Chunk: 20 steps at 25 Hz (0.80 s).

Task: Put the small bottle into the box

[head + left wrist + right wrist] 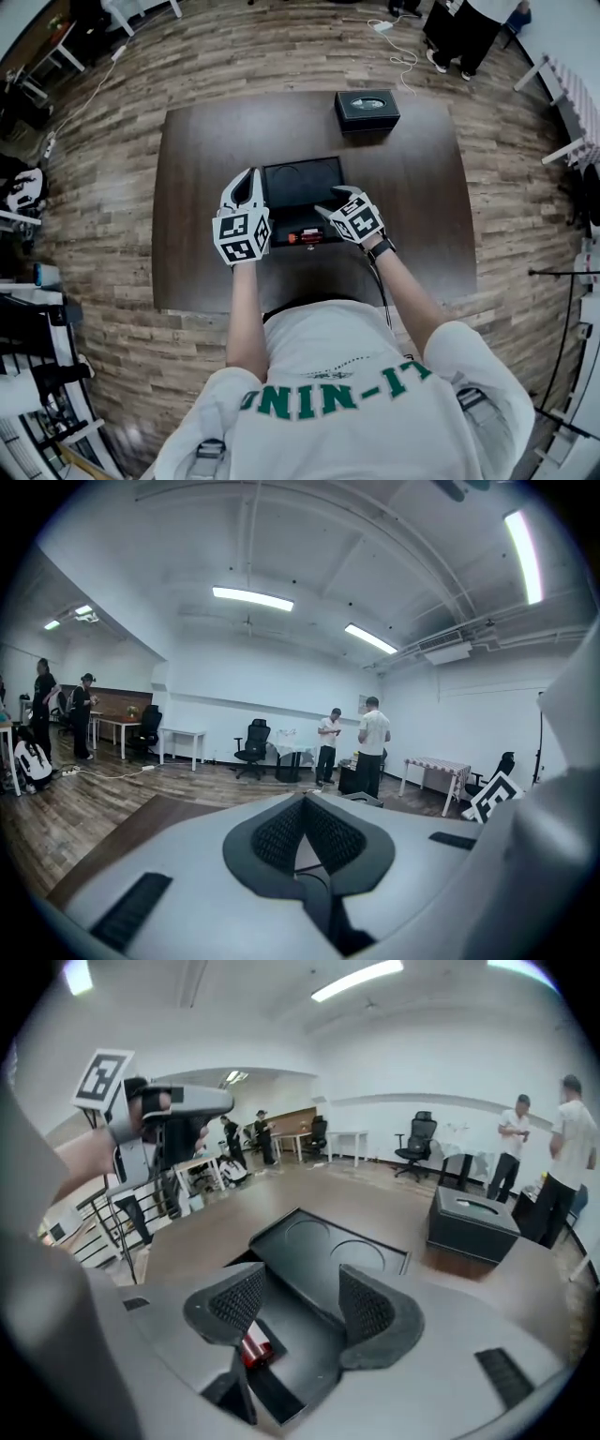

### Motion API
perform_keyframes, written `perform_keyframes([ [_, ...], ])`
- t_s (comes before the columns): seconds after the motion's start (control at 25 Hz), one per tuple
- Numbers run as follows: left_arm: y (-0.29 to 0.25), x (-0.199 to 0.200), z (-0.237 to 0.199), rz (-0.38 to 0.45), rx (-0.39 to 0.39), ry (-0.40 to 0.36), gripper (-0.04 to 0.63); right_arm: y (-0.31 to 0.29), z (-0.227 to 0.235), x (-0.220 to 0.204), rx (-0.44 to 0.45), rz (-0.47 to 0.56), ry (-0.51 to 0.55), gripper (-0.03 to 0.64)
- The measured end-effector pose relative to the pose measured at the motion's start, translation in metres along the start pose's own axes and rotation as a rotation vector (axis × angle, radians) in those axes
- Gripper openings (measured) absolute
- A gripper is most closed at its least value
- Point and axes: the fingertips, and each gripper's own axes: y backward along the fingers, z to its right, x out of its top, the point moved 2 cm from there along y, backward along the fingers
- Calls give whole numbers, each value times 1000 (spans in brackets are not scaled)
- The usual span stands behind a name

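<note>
An open black box [302,180] lies in the middle of the brown table, its flat inner panel [328,1252] showing two round recesses. The small red bottle [305,237] lies on its side in the box's near compartment. In the right gripper view the bottle [253,1346] shows just below the left pad. My right gripper [336,201] hovers over that near part of the box, open [300,1290], with nothing between its pads. My left gripper [247,176] is held at the box's left edge, shut [305,803] and empty, pointing out at the room.
A black tissue box [367,110] stands at the table's far edge, right of centre [472,1222]. Bare table top [197,187] surrounds the open box. Two people [372,747] stand beyond the table, and desks and office chairs [251,750] line the room.
</note>
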Motion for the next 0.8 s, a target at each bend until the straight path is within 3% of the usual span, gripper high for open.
perform_keyframes([
  [0.2, -1, 25, -3, 30, 11, -6, 6, 39, 22, 48, -103, 165, -86, 247],
  [0.36, 0, 45, -2, 58, 21, -52, 6, 67, 32, 89, -168, 264, -119, 239],
  [0.8, 16, 95, 3, 98, 62, -52, 6, 154, 28, 188, -318, 573, -79, 145],
])
